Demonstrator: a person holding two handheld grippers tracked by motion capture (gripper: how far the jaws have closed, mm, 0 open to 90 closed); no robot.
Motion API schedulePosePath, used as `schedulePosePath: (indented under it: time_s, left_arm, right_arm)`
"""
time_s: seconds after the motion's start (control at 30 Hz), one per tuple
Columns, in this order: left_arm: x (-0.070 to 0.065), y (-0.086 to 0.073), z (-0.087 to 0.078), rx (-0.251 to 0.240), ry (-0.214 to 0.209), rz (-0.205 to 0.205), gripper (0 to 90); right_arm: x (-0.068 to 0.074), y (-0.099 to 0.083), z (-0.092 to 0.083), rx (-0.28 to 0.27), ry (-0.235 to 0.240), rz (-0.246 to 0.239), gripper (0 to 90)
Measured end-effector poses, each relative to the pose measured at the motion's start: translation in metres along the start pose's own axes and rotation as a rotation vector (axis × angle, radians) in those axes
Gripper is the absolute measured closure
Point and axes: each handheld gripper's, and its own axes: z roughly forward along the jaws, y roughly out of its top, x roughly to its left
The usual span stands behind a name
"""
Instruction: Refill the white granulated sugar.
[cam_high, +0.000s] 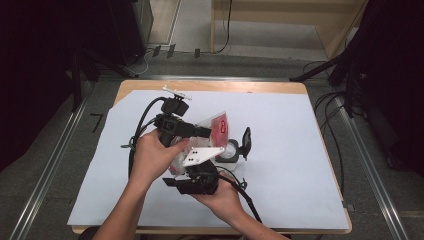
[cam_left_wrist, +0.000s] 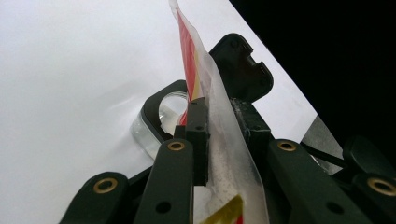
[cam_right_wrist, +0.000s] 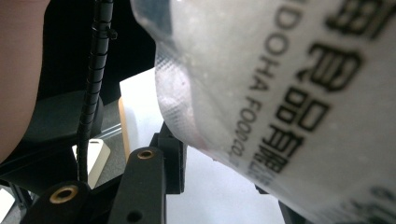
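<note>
A clear plastic bag (cam_high: 220, 127) with red print and white grains inside hangs above the table between both grippers. My left gripper (cam_high: 207, 132) points right and is shut on the bag's thin edge (cam_left_wrist: 219, 116), with its pads (cam_left_wrist: 198, 135) pressed against the film. My right gripper (cam_high: 195, 169), under its grey plate, comes up from below and is shut on the bag's bulging lower part (cam_right_wrist: 280, 84); its far jaw is hidden behind the bag. Below the bag stands a small clear container (cam_high: 231, 151) with its black lid (cam_high: 245, 141) flipped open, also seen as container (cam_left_wrist: 154, 126) and lid (cam_left_wrist: 240, 65).
A white sheet (cam_high: 285, 130) covers the wooden table (cam_high: 210, 86). Black cables trail from both grippers toward the front edge. Beyond the table lie floor rails, cables and dark stands.
</note>
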Motion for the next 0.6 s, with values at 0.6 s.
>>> schedulePosePath:
  time_s: [0.6]
  left_arm:
    - [0.0006,0.0007,0.0002,-0.009,-0.007,-0.006,77.4]
  right_arm:
    - [-0.0013,0.0002,-0.0005,-0.005,0.0,0.005,64.6]
